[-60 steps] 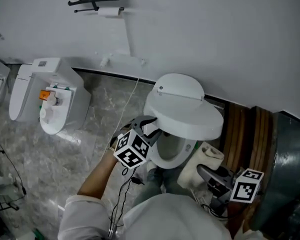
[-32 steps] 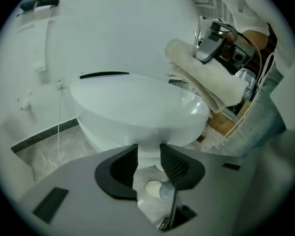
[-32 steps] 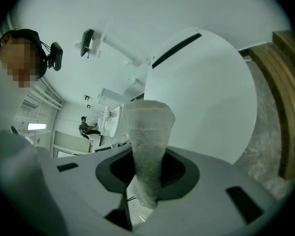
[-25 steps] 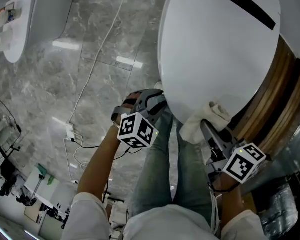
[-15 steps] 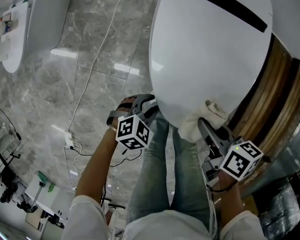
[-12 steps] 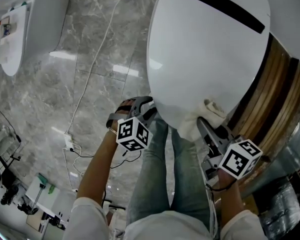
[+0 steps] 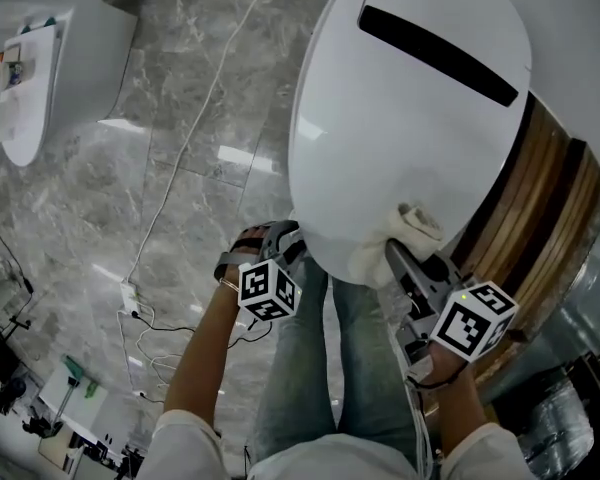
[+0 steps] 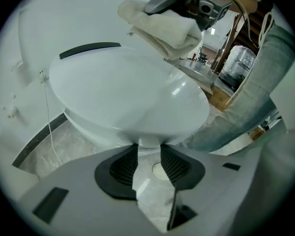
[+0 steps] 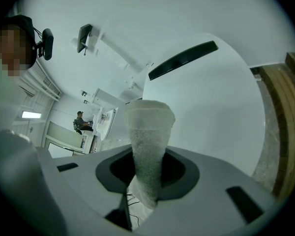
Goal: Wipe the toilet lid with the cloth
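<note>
The lid [image 7: 400, 138] lies flat now, no longer half raised. Your right gripper [image 7: 393, 252] is clamped on the cloth [image 7: 412, 223], which bunches past its jaws against the lid's near right edge. Your left gripper [image 7: 290, 234] pinches the lid's front rim.

One toilet lid [image 7: 400, 138], one cloth [image 7: 412, 230], two tools [image 7: 292, 238] [image 7: 393, 258].
</note>
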`<state>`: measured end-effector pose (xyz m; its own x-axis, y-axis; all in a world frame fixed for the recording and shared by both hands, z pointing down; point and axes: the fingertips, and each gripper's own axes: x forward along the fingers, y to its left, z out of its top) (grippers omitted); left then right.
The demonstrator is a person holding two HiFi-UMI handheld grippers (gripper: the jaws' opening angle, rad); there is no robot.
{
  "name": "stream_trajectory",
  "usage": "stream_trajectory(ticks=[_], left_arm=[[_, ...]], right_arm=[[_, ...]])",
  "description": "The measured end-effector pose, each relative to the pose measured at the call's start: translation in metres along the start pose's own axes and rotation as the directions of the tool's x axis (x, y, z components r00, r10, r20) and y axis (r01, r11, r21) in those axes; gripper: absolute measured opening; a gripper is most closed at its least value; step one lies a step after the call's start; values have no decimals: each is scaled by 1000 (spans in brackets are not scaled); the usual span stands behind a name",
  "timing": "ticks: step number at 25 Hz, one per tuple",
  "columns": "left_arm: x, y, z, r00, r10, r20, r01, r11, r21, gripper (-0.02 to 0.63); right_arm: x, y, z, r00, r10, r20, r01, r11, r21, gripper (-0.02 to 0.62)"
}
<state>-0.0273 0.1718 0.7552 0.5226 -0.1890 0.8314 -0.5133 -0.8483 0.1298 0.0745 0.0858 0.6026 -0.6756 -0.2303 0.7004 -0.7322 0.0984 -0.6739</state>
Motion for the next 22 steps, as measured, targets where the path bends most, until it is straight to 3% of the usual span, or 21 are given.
stream_trajectory(ticks=[3,5,8,10,12,13,15,17,19,22], left_arm=[[0,2,0,1000,-14,25,14,1000,-24,161],[-3,7,-5,999,-6,49,10,996,-85,160],[-28,35,-11,991,110,81,-87,966,-245,160],[-67,72,7,959,255,120,-192,903,-384,160],[-110,118,43,907,391,156,-262,815,-518,156],[-127,140,63,882,441,169,-271,767,-582,139],[-147,180,98,841,510,183,-257,673,-693,40],[-150,216,123,816,552,172,-249,604,-757,14],[-149,245,138,799,585,138,-278,564,-777,14],[-150,266,146,781,616,98,-332,544,-770,13]], right_arm=[[9,-3,7,1000,0,-6,0,1000,-4,97],[17,-7,13,1000,0,-4,0,1000,-5,97],[31,-7,31,1000,3,24,-3,1000,0,97],[42,-1,54,999,-1,43,2,1000,-27,97],[58,10,81,999,-12,52,15,998,-67,97],[69,16,94,998,-9,58,13,997,-71,97],[94,31,119,997,15,76,-12,999,-42,97],[121,49,144,995,45,90,-43,999,-29,97],[146,62,167,994,65,90,-62,997,-41,97],[174,63,180,996,65,60,-65,998,-4,97]])
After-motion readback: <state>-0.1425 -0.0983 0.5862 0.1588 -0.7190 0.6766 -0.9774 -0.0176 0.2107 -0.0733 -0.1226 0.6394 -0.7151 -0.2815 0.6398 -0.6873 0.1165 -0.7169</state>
